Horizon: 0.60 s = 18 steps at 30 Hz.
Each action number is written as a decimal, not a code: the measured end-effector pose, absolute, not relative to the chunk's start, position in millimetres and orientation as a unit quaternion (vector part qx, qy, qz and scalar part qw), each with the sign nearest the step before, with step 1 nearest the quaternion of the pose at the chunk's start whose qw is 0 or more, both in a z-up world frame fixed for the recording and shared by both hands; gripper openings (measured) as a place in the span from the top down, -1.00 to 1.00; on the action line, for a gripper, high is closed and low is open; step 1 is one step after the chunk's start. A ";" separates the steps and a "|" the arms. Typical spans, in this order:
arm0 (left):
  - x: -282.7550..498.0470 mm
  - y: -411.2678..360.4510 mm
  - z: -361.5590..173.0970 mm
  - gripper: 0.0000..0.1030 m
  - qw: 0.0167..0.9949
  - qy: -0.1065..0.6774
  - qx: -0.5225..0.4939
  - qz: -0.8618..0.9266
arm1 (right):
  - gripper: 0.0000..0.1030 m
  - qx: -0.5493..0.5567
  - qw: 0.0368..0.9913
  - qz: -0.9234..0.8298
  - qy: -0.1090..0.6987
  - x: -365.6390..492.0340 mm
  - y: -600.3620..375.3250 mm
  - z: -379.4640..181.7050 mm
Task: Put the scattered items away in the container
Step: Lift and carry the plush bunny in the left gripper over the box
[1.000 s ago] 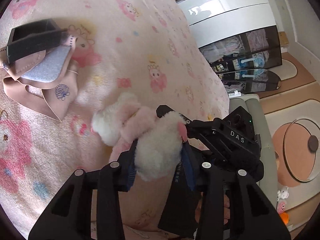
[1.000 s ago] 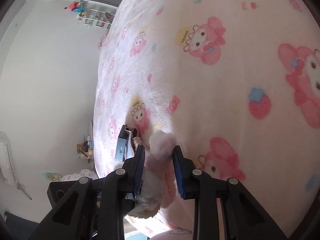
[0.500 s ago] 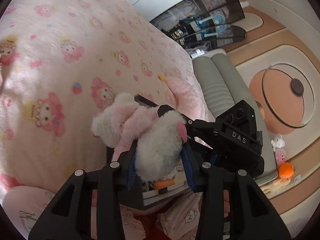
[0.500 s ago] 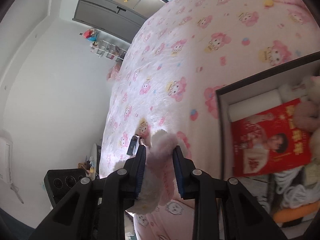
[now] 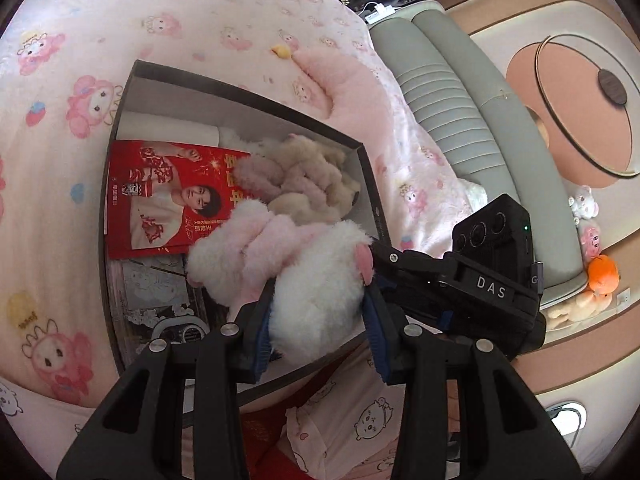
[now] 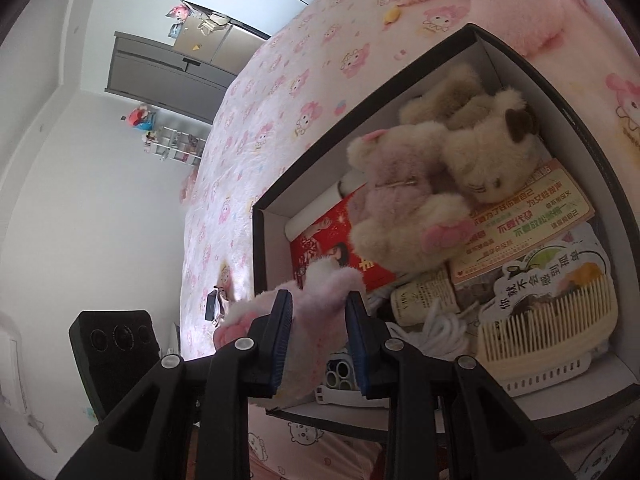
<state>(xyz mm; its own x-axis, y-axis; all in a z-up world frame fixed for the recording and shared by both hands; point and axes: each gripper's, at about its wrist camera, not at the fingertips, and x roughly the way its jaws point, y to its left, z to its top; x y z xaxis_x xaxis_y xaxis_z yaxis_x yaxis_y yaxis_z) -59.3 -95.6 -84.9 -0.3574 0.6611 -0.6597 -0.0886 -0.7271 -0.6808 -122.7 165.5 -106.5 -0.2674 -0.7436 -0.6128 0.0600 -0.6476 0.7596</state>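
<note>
Both grippers hold one pink-and-white plush toy [image 5: 280, 264] above the near end of a black box [image 5: 248, 96] with a white inside. My left gripper [image 5: 320, 320] is shut on the toy's white end. My right gripper [image 6: 318, 332] is shut on its pink end [image 6: 316, 312]. The box [image 6: 260, 240] holds a beige plush [image 6: 440, 184], a red booklet [image 5: 168, 196], a cream comb [image 6: 548, 320], a white cable and cards. A dark pouch [image 6: 214, 306] lies farther off on the bed.
The box sits on a pink cartoon-print blanket [image 5: 80, 40]. A pink plush pillow [image 5: 352, 88] lies beyond the box. A grey padded bench [image 5: 460, 92] is at the bed's far side. The other gripper's camera block [image 5: 496, 248] is close on the right.
Both grippers have carried the plush toy across the bed, away from the pouch, until the open box is under it. The grip on the toy is unchanged.
</note>
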 end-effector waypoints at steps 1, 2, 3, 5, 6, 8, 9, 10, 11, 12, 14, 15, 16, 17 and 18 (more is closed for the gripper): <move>-61.0 -91.4 -85.7 0.21 0.235 -0.259 -0.521 0.778 | 0.52 0.542 0.272 -0.734 -0.308 -122.9 164.9 -108.2; -62.6 -87.4 -86.6 0.21 0.228 -0.240 -0.531 0.780 | 0.52 0.544 0.270 -0.738 -0.293 -121.4 163.8 -109.2; -63.3 -83.8 -87.2 0.21 0.224 -0.222 -0.540 0.780 | 0.52 0.547 0.269 -0.742 -0.278 -119.0 162.9 -110.5; -63.2 -81.7 -91.2 0.19 0.225 -0.196 -0.552 0.779 | 0.52 0.557 0.266 -0.745 -0.252 -114.1 162.4 -115.7; -61.1 -81.6 -93.7 0.18 0.226 -0.190 -0.556 0.777 | 0.52 0.564 0.261 -0.745 -0.242 -112.6 163.2 -119.0; -57.8 -81.8 -99.4 0.17 0.224 -0.193 -0.565 0.771 | 0.52 0.571 0.252 -0.751 -0.217 -111.7 163.7 -122.1; -56.4 -82.5 -102.5 0.17 0.221 -0.197 -0.569 0.767 | 0.52 0.571 0.246 -0.757 -0.202 -112.3 163.9 -121.4; -54.9 -83.2 -105.2 0.16 0.219 -0.201 -0.573 0.764 | 0.52 0.568 0.242 -0.764 -0.186 -113.1 165.6 -120.3; -53.6 -83.3 -107.5 0.16 0.219 -0.206 -0.576 0.760 | 0.52 0.563 0.241 -0.772 -0.173 -114.6 166.0 -116.5; -52.3 -83.1 -109.5 0.16 0.217 -0.209 -0.579 0.758 | 0.52 0.556 0.244 -0.778 -0.162 -116.3 165.8 -111.4; -48.8 -82.1 -111.9 0.15 0.213 -0.208 -0.582 0.756 | 0.52 0.542 0.255 -0.787 -0.146 -118.3 167.7 -101.3; -47.4 -81.8 -112.1 0.14 0.211 -0.208 -0.584 0.756 | 0.52 0.535 0.263 -0.791 -0.138 -119.3 166.7 -96.5; -46.6 -81.5 -112.5 0.12 0.208 -0.209 -0.584 0.756 | 0.52 0.528 0.272 -0.794 -0.129 -119.2 166.4 -93.7; -45.6 -81.6 -113.0 0.10 0.206 -0.211 -0.585 0.756 | 0.52 0.521 0.281 -0.797 -0.121 -118.7 164.9 -92.4; -44.8 -81.5 -113.4 0.09 0.203 -0.213 -0.584 0.757 | 0.52 0.515 0.291 -0.797 -0.118 -117.7 163.3 -92.9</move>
